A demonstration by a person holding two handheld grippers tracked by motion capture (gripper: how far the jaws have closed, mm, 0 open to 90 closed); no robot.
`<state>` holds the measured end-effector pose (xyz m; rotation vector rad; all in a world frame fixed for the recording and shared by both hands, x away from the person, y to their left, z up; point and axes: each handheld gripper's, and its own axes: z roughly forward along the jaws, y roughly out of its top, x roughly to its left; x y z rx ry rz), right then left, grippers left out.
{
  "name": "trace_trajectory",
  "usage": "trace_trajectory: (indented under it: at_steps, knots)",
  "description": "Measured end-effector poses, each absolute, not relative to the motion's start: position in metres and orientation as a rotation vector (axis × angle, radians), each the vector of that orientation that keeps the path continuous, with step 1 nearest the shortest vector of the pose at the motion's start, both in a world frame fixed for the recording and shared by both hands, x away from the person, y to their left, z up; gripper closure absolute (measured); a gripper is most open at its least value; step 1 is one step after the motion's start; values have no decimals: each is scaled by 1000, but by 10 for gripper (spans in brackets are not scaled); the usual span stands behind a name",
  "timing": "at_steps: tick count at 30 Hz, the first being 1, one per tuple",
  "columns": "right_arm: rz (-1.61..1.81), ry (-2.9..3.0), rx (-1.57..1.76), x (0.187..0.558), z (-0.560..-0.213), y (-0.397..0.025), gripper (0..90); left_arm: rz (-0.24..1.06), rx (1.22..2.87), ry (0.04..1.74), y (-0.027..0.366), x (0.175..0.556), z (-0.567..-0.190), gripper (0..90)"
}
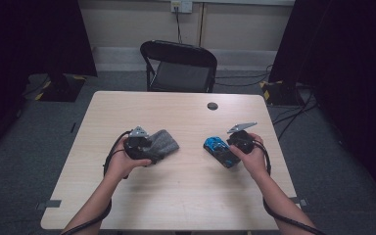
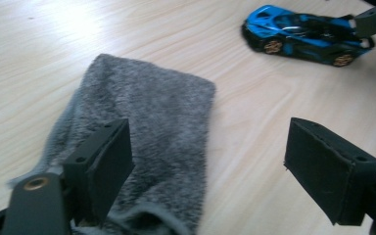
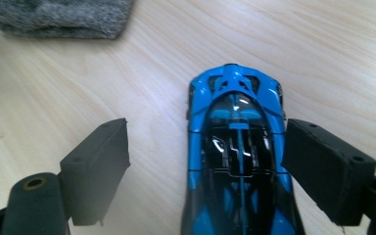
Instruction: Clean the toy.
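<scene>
Grippers poised, nothing lifted yet: left gripper (image 2: 208,166) spread over folded grey fleece cloth (image 2: 149,132); right gripper (image 3: 205,169) agape around blue toy car (image 3: 237,156).

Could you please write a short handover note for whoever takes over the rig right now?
Left hand-held gripper: open, one jaw over the near end of the grey cloth, nothing clamped.
Right hand-held gripper: open, jaws either side of the blue toy car; one jaw is at the car's side, the other well apart.
Both things lie on the table, cloth left, car right, apart.
Done: both grippers positioned.
Left: probably closing on each thing; neither is lifted yet.
</scene>
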<state>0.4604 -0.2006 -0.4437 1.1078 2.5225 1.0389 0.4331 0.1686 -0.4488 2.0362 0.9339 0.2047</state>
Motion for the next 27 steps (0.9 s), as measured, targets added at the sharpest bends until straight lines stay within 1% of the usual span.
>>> trace_trajectory:
  at_steps: [5,18,27]
  knots:
    - [1048,2533,1076,454,-441,-199,170,163,2051,885,167,428,-446,168]
    - [1099,2576,1008,438,-437,-192,170,133,2076,830,158,414,-448,173]
    - [1113,2608,972,427,-446,-190,177,111,2109,794,151,404,-453,175]
